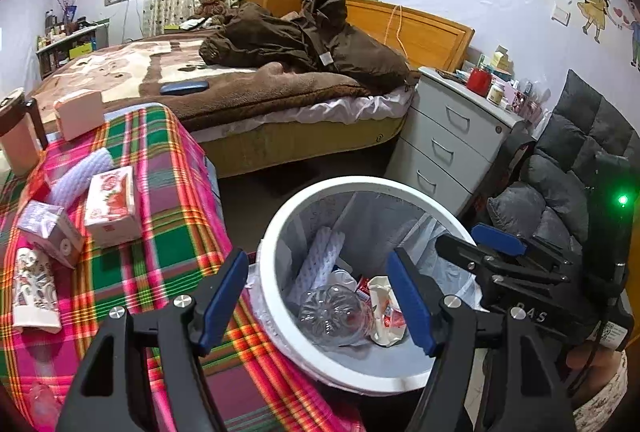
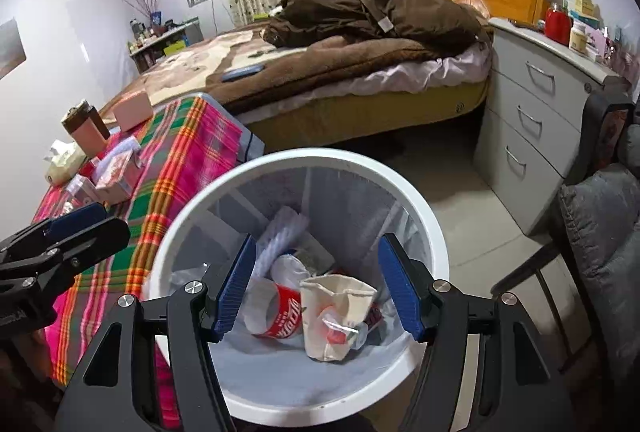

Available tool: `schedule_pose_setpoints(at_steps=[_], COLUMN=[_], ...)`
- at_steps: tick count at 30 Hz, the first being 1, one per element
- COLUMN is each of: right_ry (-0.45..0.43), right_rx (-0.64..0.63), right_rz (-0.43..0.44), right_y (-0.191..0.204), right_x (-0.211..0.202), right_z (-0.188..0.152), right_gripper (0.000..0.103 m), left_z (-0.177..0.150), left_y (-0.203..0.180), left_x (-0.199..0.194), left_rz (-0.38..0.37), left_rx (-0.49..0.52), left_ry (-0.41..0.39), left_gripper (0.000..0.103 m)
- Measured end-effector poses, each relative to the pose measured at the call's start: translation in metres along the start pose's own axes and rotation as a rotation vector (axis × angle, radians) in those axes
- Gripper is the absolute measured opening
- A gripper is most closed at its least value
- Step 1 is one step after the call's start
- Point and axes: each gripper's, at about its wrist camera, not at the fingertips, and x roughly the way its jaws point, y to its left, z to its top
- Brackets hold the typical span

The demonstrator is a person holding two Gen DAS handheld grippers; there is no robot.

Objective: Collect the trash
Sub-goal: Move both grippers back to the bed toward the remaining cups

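A white trash bin point(image 1: 276, 232) stands on the floor beside the table; it also shows in the right wrist view point(image 2: 192, 208). Inside lie a clear plastic bottle point(image 1: 332, 312), a crumpled paper cup point(image 2: 332, 312), a red-labelled bottle point(image 2: 280, 316) and white foam netting point(image 1: 320, 256). My left gripper point(image 1: 320, 300) is open and empty above the bin's left rim. My right gripper point(image 2: 316, 292) is open and empty directly above the bin. On the table remain a strawberry carton point(image 1: 112, 204), a small purple carton point(image 1: 48, 228), foam netting point(image 1: 80, 172) and a patterned paper cup point(image 1: 34, 288).
The table has a pink-green plaid cloth point(image 1: 168, 232). A tumbler point(image 1: 16, 136) and a pink box point(image 1: 80, 116) stand at its far end. A bed point(image 1: 240, 80) lies behind, a grey drawer cabinet point(image 1: 452, 144) and a grey cushioned chair point(image 1: 568, 168) to the right.
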Motion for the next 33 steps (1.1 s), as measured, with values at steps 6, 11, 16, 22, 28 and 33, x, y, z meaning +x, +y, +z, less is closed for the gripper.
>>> schedule_pose_setpoints(at_steps=[6,11,16,22,28,33], right_ry=[-0.048,-0.066,-0.083,-0.102,-0.094,-0.075], right_rx=[-0.016,-0.029,-0.042,-0.063,-0.103,-0.147], right_rz=[0.023,0.042,0.064,0.103,0.146,0.186], right_y=[0.012,0.023,0.036,0.054,0.076,0.099], right_x=[-0.014,-0.018,-0.023,-0.028,-0.026,-0.022], right_z=[0.004,0.004,0.004,0.001,-0.003,-0.011], right_gripper=[0.065,0.065,0.065,0.065,0.065,0.065], left_z=[-0.001,-0.002,-0.007,-0.017,-0.029,-0.038], left_y=[0.012,0.025,0.04,0.066,0.098,0.129], left_x=[-0.023,-0.038,-0.051,-0.069,-0.089,-0.106], left_rz=[0.019,0.036,0.067,0.111,0.16,0.211], left_rx=[-0.012,-0.039,-0.058,-0.084,-0.12,-0.161], left_ry=[-0.036,-0.059,-0.069,-0.087,-0.1,-0.112], left_gripper=[0.075,0.076,0.076,0.076,0.076,0.077])
